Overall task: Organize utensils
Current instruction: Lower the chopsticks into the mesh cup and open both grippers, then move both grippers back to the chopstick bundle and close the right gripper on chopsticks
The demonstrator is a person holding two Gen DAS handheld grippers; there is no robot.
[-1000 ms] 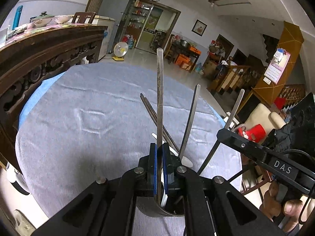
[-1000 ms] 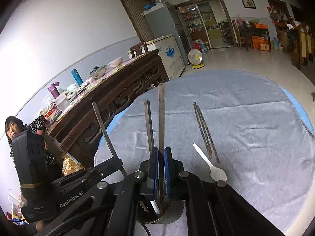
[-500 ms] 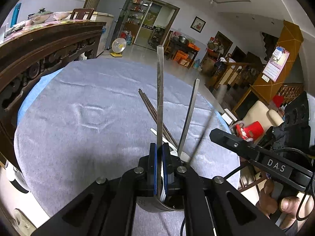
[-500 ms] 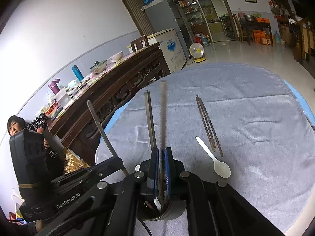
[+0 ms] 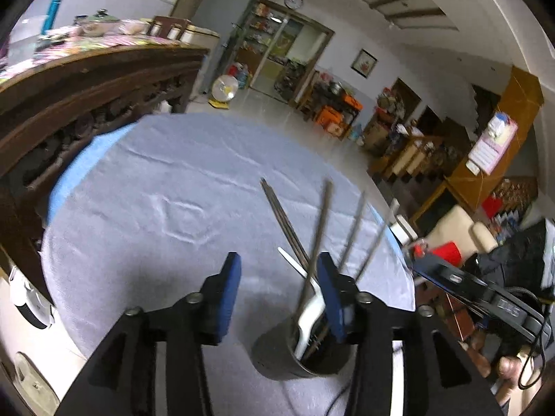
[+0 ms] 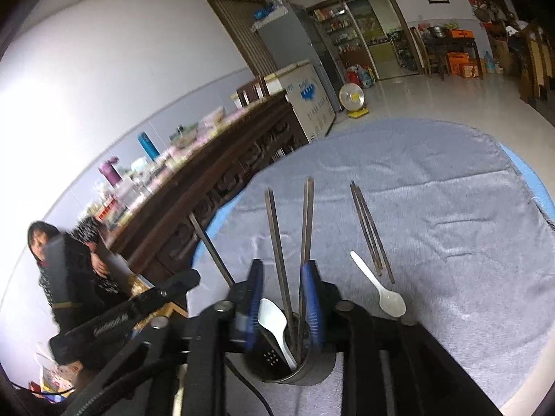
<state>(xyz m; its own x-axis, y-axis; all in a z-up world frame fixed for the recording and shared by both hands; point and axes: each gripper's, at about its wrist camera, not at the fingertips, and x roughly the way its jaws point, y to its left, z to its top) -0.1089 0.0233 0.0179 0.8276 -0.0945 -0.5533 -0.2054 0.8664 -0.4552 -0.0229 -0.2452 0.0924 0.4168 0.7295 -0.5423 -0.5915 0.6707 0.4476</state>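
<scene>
- Both claws are letting go: the left claw (image 5: pixel 277 280) has its jaws opening, wide apart with nothing pinched, where a moment ago they were clamped on an upright chopstick; the right claw (image 6: pixel 282 294) is opening too, and two sticks stand loose in its gap, no longer squeezed.
- Just below the fingertips sits the dark holder cup (image 5: pixel 277 357), now carrying the released chopsticks (image 6: pixel 277 242) and a white spoon (image 6: pixel 275 322); they lean freely against its rim. That reads as one deposit finished, with both claws free for the next pick.
- Beyond the cup, on the grey cloth of the round counter (image 6: pixel 451 208), the remaining work lies: a second white spoon (image 6: pixel 380 287) and, just beside it, a pair of chopsticks (image 6: pixel 369 228) laid flat together.
- Standing sticks in the cup lean toward the claws and could be knocked on the way out; flat, thin chopsticks on cloth will likely be awkward to pinch.
- Farther off, well apart, a carved wooden sideboard (image 6: pixel 215 208) holds bottles and bowls, and a person (image 6: pixel 69 277) stands beside it.
</scene>
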